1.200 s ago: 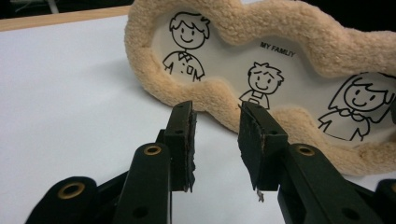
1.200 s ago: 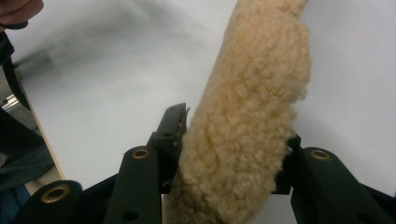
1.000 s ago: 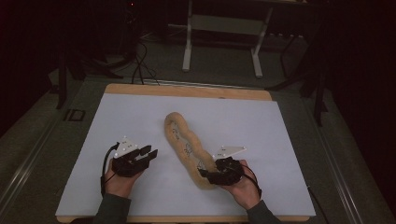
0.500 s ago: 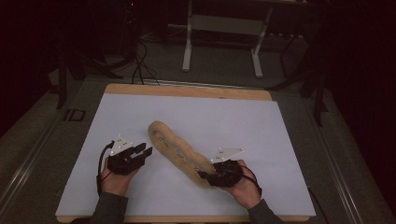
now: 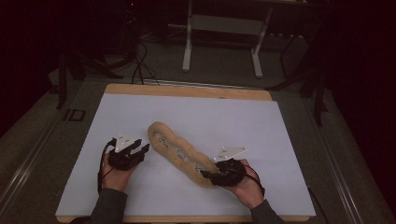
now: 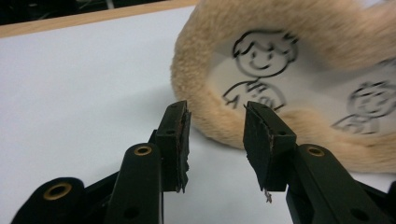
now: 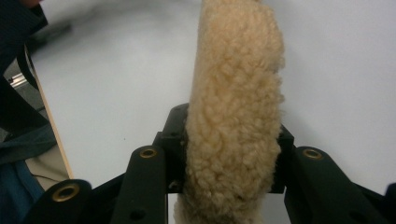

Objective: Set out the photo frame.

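on the worktop (image 5: 140, 112) a long fleece cushion (image 5: 180, 153) lies slantwise, its far end toward the left, its near end toward the right. the left tongs (image 5: 141, 148) sit just left of the far end, apart from it. the right tongs (image 5: 210, 176) straddle the near end. behind the worktop stands a table frame (image 5: 222, 42) on the floor.
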Motion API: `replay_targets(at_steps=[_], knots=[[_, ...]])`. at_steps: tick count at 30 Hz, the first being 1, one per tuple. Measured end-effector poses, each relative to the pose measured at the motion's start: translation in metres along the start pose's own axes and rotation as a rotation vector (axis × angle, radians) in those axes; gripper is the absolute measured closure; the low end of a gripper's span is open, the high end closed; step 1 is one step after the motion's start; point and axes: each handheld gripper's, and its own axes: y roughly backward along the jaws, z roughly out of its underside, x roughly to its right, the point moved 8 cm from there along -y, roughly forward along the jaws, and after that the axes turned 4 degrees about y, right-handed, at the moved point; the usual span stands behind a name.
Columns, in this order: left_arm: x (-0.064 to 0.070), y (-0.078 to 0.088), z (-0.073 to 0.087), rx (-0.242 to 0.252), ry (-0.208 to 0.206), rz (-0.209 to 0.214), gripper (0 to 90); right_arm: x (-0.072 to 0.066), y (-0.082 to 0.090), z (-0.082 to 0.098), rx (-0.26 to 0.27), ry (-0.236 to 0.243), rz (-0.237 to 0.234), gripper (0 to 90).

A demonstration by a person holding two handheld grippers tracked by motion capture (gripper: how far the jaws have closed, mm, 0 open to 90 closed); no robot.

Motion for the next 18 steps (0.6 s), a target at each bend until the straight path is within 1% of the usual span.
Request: replay_targets(at_steps=[1,4,6,8,9,11,13,15,17,18], knots=[[-0.001,-0.004,0.001,-0.009,-0.002,-0.002,60.2,0.0,0.0,0.0,0.0,-0.002,-0.001,61.7],[-0.002,-0.006,-0.003,0.007,-0.001,0.012,60.2,0.002,0.002,0.002,-0.001,-0.012,0.015,60.9],[-0.003,-0.01,-0.006,0.015,0.015,0.022,60.2,0.004,0.004,0.003,-0.001,-0.031,0.018,60.8],[-0.003,-0.013,-0.009,0.016,0.042,0.056,60.4,0.005,0.005,0.005,0.0,-0.052,0.02,60.6],[-0.004,-0.015,-0.01,0.011,0.049,0.057,60.3,0.005,0.006,0.006,0.001,-0.059,0.016,60.4],[-0.007,-0.017,-0.016,0.003,0.042,0.042,60.3,0.006,0.007,0.007,0.003,-0.079,0.016,60.4],[-0.01,-0.018,-0.021,0.012,0.044,0.037,60.4,0.005,0.008,0.007,0.003,-0.08,0.018,60.1],[-0.013,-0.022,-0.025,0.005,0.042,0.027,60.3,0.005,0.008,0.007,0.003,-0.085,0.019,59.7],[-0.014,-0.026,-0.028,0.001,0.059,0.056,59.8,0.004,0.009,0.008,0.002,-0.09,0.018,59.2],[-0.014,-0.026,-0.028,0.001,0.059,0.056,58.7,0.004,0.009,0.008,0.002,-0.09,0.018,59.2]])
